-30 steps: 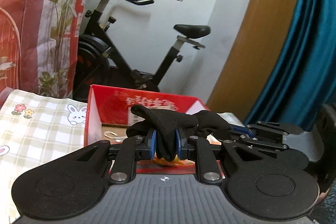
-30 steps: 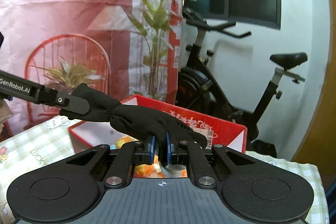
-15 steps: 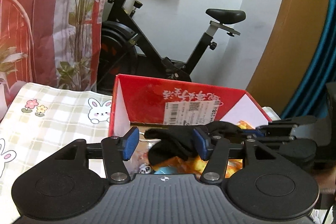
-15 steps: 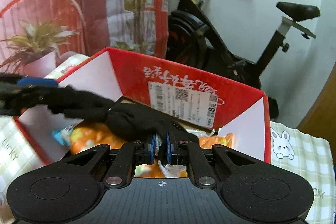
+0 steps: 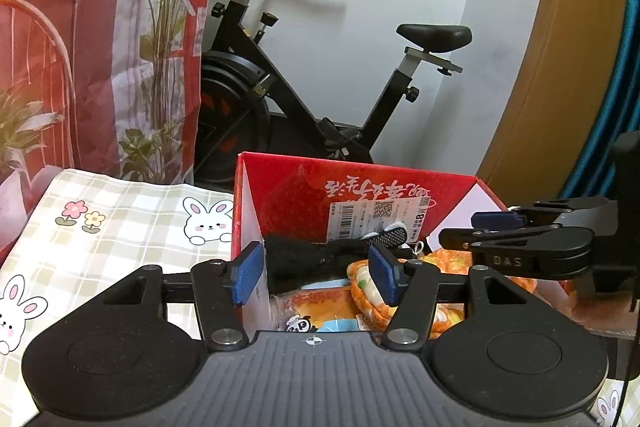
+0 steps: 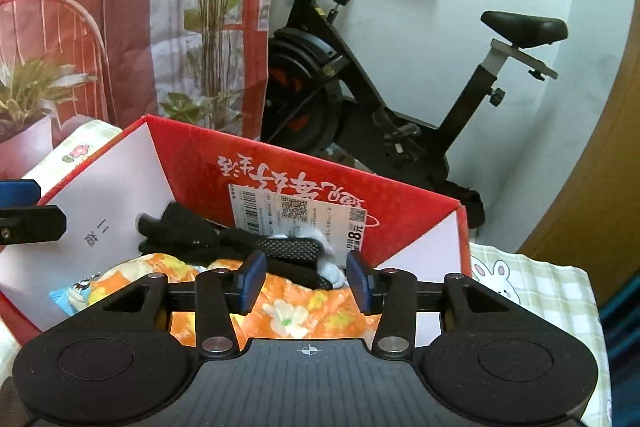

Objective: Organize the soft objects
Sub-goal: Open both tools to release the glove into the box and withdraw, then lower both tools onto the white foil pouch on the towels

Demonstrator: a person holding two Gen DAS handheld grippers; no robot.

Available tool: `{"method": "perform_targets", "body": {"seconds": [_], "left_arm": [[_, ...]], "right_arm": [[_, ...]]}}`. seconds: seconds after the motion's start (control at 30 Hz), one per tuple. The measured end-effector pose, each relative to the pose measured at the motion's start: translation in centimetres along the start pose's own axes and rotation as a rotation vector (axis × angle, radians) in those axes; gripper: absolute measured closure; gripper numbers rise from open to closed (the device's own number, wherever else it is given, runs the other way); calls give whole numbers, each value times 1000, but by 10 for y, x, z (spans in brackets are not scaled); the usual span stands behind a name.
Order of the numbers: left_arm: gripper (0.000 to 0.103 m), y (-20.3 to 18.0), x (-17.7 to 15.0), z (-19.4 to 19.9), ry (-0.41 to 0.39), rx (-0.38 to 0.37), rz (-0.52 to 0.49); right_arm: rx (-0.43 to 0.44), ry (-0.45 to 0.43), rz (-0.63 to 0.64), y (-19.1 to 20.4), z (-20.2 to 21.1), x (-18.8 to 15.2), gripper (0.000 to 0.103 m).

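Note:
A black glove (image 5: 304,256) lies loose inside the open red cardboard box (image 5: 360,183), on top of orange plush toys (image 5: 370,291). It also shows in the right wrist view (image 6: 192,233), in the box (image 6: 280,163) above an orange flowered plush (image 6: 288,307). My left gripper (image 5: 316,277) is open and empty at the box's near left wall. My right gripper (image 6: 306,281) is open and empty just over the box contents. The right gripper also shows in the left wrist view (image 5: 496,223), at the right.
The box stands on a checked tablecloth with rabbit prints (image 5: 120,223). A black exercise bike (image 5: 320,95) stands behind the table. A red patterned curtain (image 5: 80,47) hangs at the left, a blue curtain (image 5: 624,107) at the right.
Both grippers held the black glove a second ago. The left opened first, then the right; the glove dropped into the box and both grippers now stand open near it.

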State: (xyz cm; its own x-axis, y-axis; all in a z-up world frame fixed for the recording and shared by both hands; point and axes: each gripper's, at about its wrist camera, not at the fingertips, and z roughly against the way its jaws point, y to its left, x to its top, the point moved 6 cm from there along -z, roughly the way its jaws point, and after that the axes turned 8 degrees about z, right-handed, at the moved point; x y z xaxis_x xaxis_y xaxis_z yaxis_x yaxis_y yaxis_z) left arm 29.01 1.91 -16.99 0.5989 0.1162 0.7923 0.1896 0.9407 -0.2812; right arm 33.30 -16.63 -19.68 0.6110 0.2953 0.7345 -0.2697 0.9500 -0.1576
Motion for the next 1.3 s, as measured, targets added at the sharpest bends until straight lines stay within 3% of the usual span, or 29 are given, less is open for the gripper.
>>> {"method": "perform_targets", "body": {"seconds": [0.3, 0.63, 0.9, 1.3], "left_arm": [[42, -7, -14, 37, 9, -10, -37], [42, 13, -68, 87, 85, 3, -31], [43, 22, -115, 107, 115, -10, 53], [43, 1, -138, 96, 148, -68, 90]], "right_arm": [[57, -78, -7, 3, 58, -17, 61], [169, -148, -52, 40, 118, -65, 61], [205, -113, -66, 73, 130, -124, 62], [159, -22, -176, 51, 135, -203, 55]]}}
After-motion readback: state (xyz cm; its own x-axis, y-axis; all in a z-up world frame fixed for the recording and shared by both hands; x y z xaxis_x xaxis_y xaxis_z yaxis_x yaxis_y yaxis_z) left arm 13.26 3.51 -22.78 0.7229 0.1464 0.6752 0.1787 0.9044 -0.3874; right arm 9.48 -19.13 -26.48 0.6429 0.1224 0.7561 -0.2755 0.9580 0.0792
